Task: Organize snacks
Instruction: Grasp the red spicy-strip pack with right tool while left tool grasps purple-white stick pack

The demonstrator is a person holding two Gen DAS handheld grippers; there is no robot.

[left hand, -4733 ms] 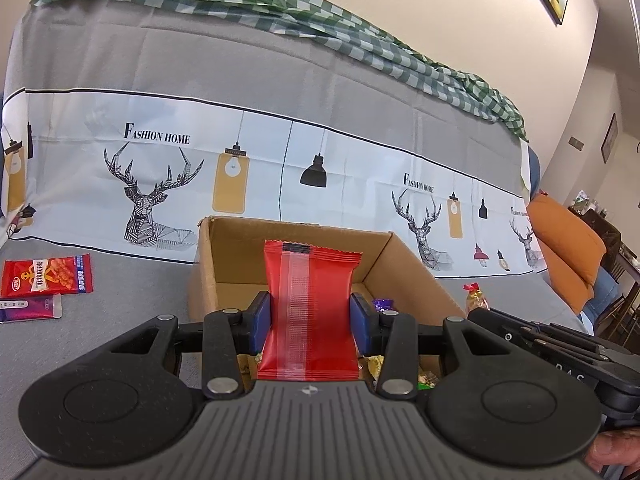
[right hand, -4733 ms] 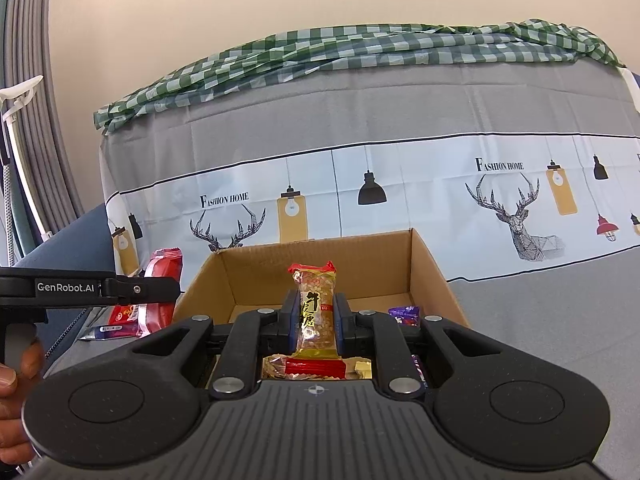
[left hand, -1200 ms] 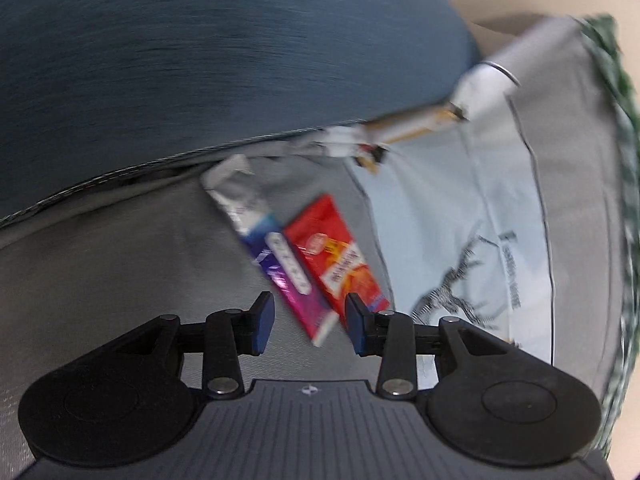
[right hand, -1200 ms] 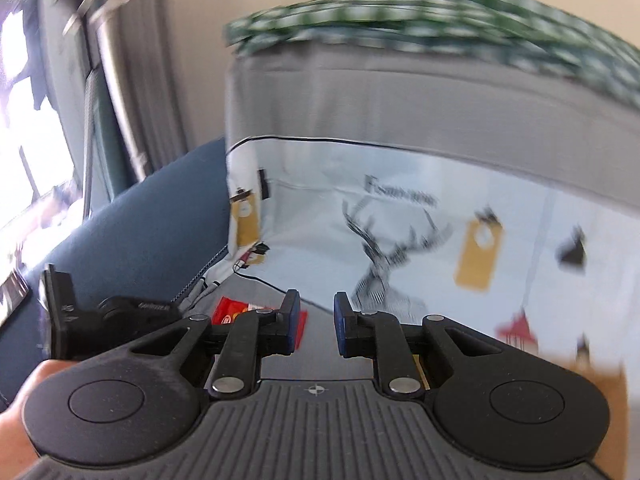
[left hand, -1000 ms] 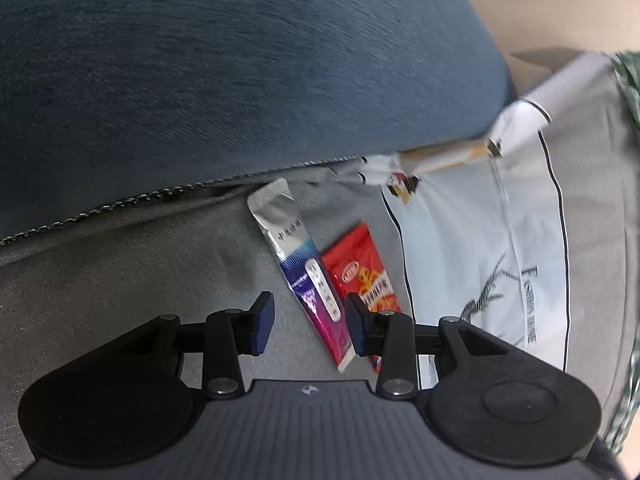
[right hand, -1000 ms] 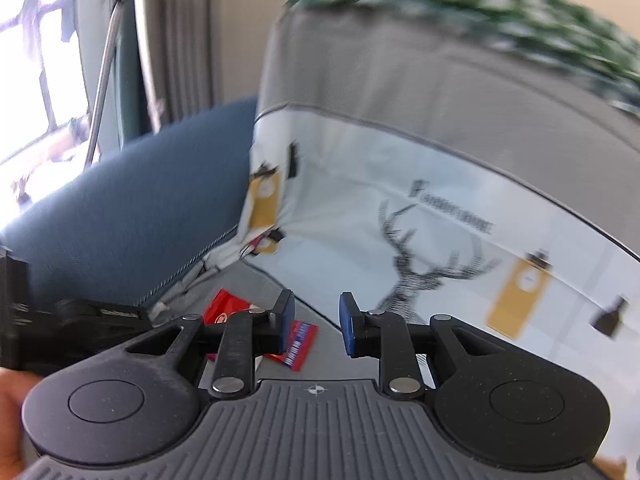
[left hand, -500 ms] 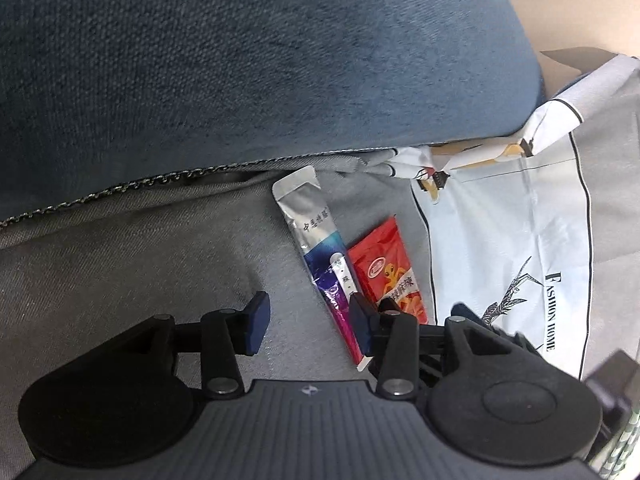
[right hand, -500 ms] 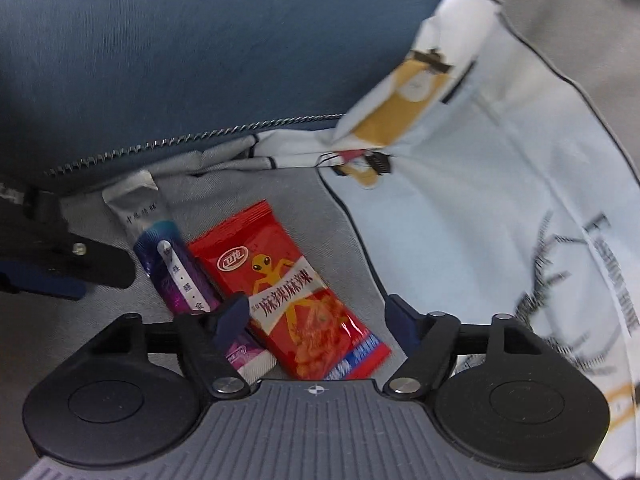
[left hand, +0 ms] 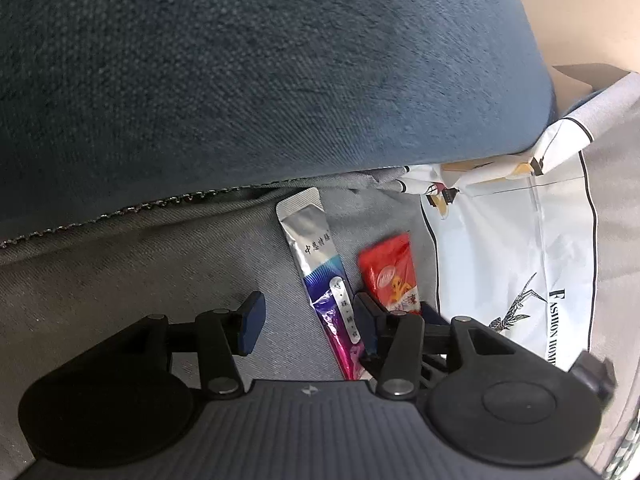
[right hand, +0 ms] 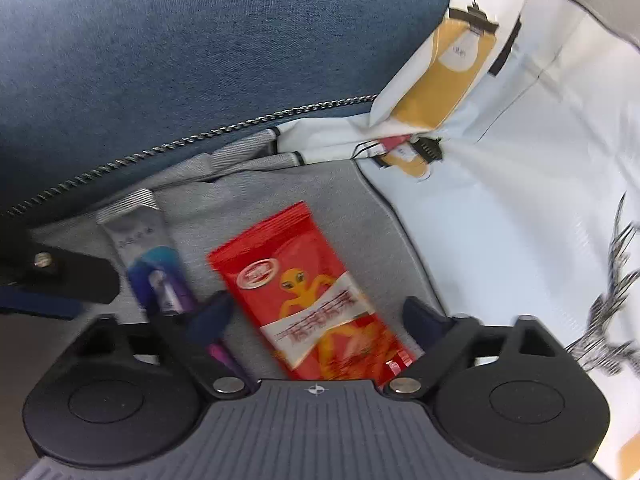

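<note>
A red snack packet [right hand: 304, 292] with a yellow figure lies flat on the grey sofa cover [right hand: 332, 188]. My right gripper [right hand: 316, 316] hangs low over it, jaws wide on either side and closing, pads not touching it. Left of it lies a silver and purple stick sachet [left hand: 320, 272], also seen in the right wrist view as the sachet [right hand: 148, 256]. My left gripper [left hand: 308, 320] straddles the sachet's lower end with its jaws opening, the sachet close to the right finger [left hand: 366, 316] and not pinched. The red packet [left hand: 390, 276] sits just beyond that finger. The left gripper [right hand: 60, 276] shows at the right view's left edge.
A dark blue sofa cushion [left hand: 260, 80] with a zip seam rises right behind both packets. A white cloth [right hand: 520, 200] printed with deer and lamps covers the sofa to the right. The two grippers stand side by side, almost touching.
My right gripper swung down from facing the sofa back to hang over the red packet, and its jaws spread wide. The left gripper's jaws widened around the sachet while the hand stayed put.
</note>
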